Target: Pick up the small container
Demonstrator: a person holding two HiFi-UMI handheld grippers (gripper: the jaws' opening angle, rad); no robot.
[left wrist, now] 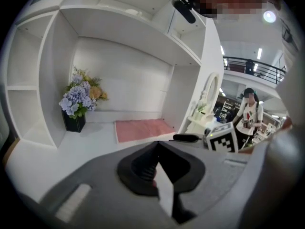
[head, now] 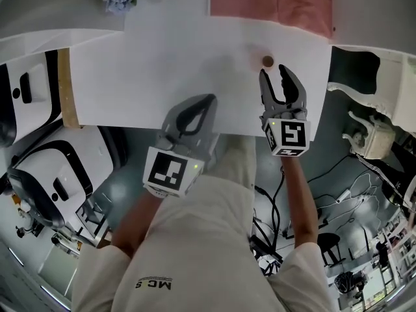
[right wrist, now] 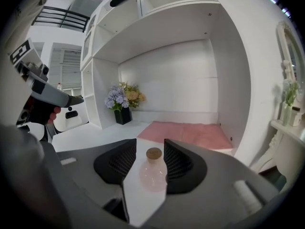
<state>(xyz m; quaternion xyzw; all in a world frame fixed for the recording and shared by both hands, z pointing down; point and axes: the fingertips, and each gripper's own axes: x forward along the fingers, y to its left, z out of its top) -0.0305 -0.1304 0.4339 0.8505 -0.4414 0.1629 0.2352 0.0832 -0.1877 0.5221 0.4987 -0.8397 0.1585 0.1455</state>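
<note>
Two steps remain, closing and lifting: the bottle (right wrist: 153, 171) stands untouched on the table (head: 162, 64), at the tips of the right gripper's (head: 273, 70) wide-open jaws. The left gripper (head: 208, 99) is closed, off to the side.

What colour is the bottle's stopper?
The stopper is brown, cork-like; bottle pale pink. Clearest in the right gripper view.

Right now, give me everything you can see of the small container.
The small container is a round-bodied bottle, clear with a faint pink tint. It looks like glass and is closed by a brown cork-like stopper. It stands upright on the white table, between the open jaws of the right gripper, near their tips. The pads do not appear to press on it; only the table touches it. Any contents cannot be made out.
</note>
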